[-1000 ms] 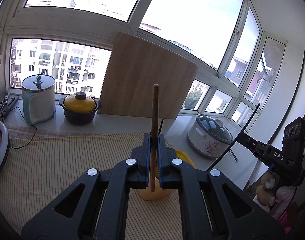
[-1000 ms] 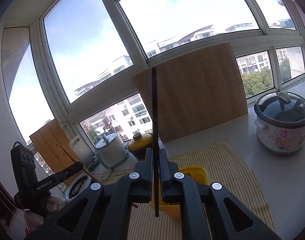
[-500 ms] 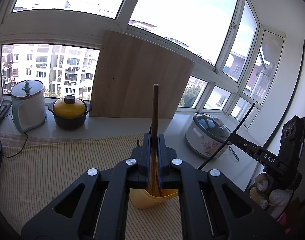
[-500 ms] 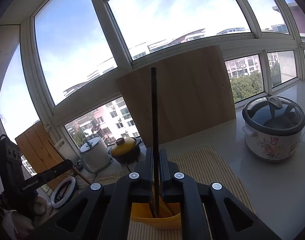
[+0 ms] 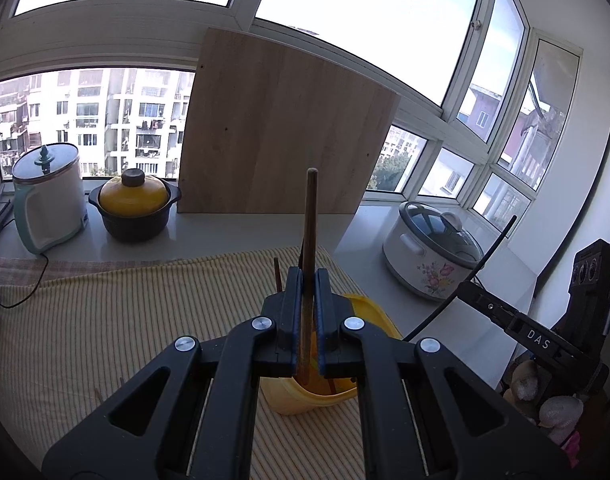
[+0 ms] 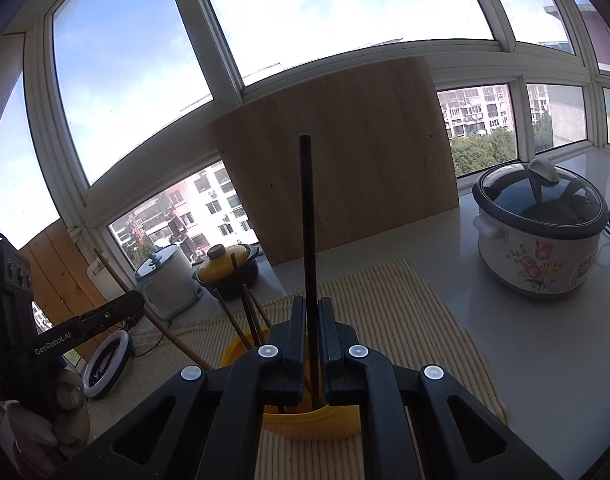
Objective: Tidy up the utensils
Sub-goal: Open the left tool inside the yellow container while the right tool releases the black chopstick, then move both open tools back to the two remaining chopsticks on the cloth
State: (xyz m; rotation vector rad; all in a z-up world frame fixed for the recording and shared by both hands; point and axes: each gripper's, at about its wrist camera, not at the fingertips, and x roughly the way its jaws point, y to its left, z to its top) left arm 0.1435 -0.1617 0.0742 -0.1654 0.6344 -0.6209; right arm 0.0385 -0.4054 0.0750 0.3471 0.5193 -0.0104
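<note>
My left gripper (image 5: pixel 308 280) is shut on a brown wooden chopstick (image 5: pixel 310 236) held upright, its lower end inside the yellow utensil holder (image 5: pixel 305 398). My right gripper (image 6: pixel 311 308) is shut on a black chopstick (image 6: pixel 307 216), also upright, its lower end in the same yellow holder (image 6: pixel 313 420). Several brown chopsticks (image 6: pixel 245 312) stand in the holder. The right gripper (image 5: pixel 505 312) with the black chopstick shows at the right of the left wrist view. The left gripper (image 6: pixel 117 308) shows at the left of the right wrist view.
A striped yellow mat (image 5: pixel 105 320) covers the counter under the holder. A large wooden board (image 5: pixel 281 132) leans on the window. A floral rice cooker (image 5: pixel 433 256), a yellow-lidded black pot (image 5: pixel 135 208), a white kettle (image 5: pixel 49 196) and a ring light (image 6: pixel 105 364) stand around.
Both grippers have come down and in over the yellow holder, and the lower ends of both chopsticks have gone into it.
</note>
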